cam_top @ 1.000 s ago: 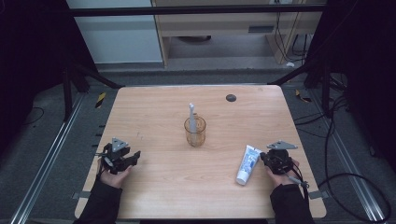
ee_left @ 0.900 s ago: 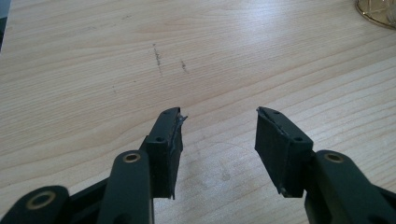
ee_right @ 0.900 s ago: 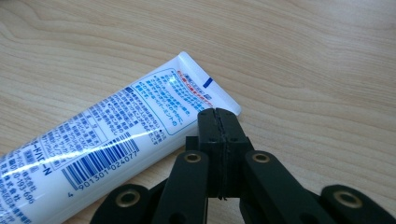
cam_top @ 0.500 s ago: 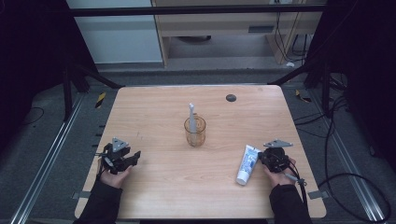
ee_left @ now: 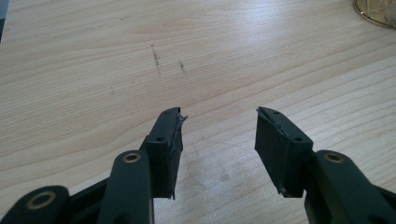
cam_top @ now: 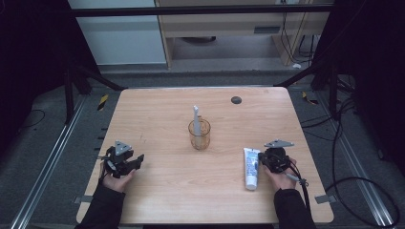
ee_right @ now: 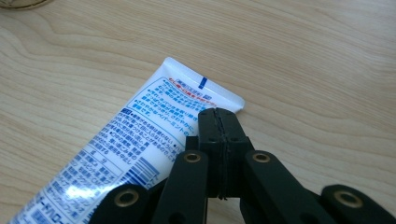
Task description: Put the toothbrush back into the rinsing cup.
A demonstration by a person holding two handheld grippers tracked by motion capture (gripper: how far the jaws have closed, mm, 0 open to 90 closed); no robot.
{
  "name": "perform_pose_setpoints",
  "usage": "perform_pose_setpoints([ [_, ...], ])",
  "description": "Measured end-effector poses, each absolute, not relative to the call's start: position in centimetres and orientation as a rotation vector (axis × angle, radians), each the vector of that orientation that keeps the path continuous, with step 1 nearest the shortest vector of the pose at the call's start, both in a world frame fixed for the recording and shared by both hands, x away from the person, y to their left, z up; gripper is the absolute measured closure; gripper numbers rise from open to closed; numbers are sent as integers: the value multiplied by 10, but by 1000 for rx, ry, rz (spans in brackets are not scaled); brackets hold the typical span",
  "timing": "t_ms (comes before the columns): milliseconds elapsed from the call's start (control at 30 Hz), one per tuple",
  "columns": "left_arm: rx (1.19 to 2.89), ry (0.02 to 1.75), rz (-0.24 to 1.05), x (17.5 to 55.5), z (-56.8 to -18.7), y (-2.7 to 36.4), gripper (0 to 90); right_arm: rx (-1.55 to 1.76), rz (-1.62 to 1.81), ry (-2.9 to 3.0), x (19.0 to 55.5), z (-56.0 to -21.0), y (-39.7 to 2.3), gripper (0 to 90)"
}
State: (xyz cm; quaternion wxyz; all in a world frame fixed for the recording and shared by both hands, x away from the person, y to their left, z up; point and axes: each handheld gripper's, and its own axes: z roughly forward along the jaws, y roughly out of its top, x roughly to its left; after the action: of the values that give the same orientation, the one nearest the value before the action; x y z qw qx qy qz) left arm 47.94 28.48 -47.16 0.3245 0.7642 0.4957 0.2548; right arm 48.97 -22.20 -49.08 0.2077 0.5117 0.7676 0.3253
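An amber glass cup (cam_top: 199, 137) stands mid-counter (cam_top: 157, 109) with a white toothbrush (cam_top: 196, 119) upright inside. The toothpaste tube (cam_top: 250, 168) lies flat just beside the right tool (cam_top: 264, 161), whose jaws are pressed together over the tube's crimped end. The left tool (cam_top: 136, 161) rests spread, pinching nothing.

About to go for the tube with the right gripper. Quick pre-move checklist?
1. Right gripper jaws open for a grasp: not ok, shut with nothing between them.
2. Right gripper at the tube: ok, its tips sit over the crimped end.
3. Tube lying flat and free on the table: ok.
4. Left gripper out of the way: ok, open, holding nothing, over bare wood.
5. Cup upright, toothbrush in it: ok.
6. Cap tight on tube: cannot tell.
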Motion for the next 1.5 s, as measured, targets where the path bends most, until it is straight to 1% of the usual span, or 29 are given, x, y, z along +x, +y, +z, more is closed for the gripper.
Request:
perform_pose_setpoints([
  [567,2006,1297,667,480,-472,284,504,1378,942,2206,492,-489,-202,898],
  [733,2008,1296,666,480,-472,284,503,1360,941,2219,493,-489,-198,879],
  [933,2008,1296,662,480,-472,284,500,1349,953,2204,490,-482,-198,826],
  [1500,2007,1293,652,480,-472,285,492,1313,1027,2142,476,-456,-203,579],
])
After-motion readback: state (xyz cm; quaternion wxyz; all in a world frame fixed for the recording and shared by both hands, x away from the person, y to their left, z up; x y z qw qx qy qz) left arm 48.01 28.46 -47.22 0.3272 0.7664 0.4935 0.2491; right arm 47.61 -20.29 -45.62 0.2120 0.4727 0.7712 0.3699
